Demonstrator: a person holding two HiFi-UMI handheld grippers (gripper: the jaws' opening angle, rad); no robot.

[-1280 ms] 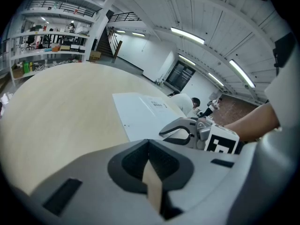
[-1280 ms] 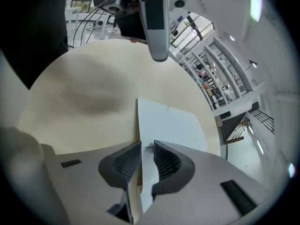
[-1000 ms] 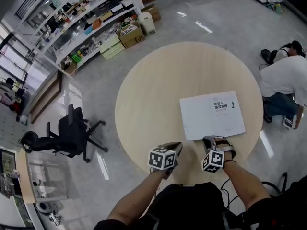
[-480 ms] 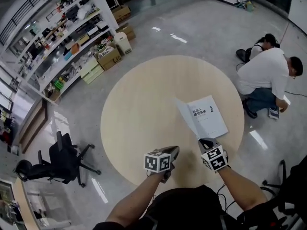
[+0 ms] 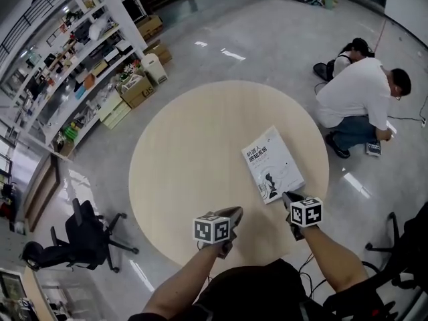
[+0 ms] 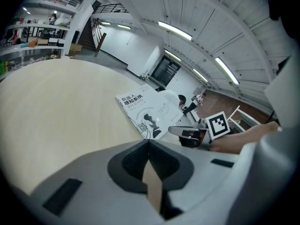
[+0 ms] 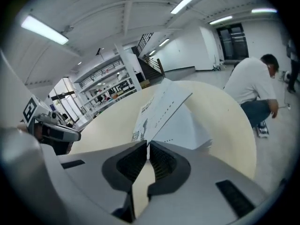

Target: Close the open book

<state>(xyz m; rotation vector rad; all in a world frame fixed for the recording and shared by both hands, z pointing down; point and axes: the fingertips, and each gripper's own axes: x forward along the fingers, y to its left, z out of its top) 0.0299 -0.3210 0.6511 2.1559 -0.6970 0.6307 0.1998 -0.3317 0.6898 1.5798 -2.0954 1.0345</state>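
Note:
A white paperback book (image 5: 271, 166) lies on the right side of the round pale wooden table (image 5: 187, 159), title cover up and one page wide. In the right gripper view its cover (image 7: 161, 104) still stands tilted above the pages. My right gripper (image 5: 289, 198) is shut and empty, its tips at the book's near corner; whether they touch it I cannot tell. My left gripper (image 5: 231, 214) is shut and empty over the table's near edge, left of the book (image 6: 145, 109). Each gripper shows in the other's view: the right gripper (image 6: 187, 132), the left gripper (image 7: 56, 132).
A person in a white shirt (image 5: 358, 95) crouches on the floor just past the table's right edge. Storage shelves (image 5: 80, 39) with boxes line the far left. An office chair (image 5: 80, 239) stands at the lower left.
The book lay open and two pages wide; its left half has swung up and over to the right. My right gripper has rolled and shifted at the book's near edge. The left gripper drifted slightly.

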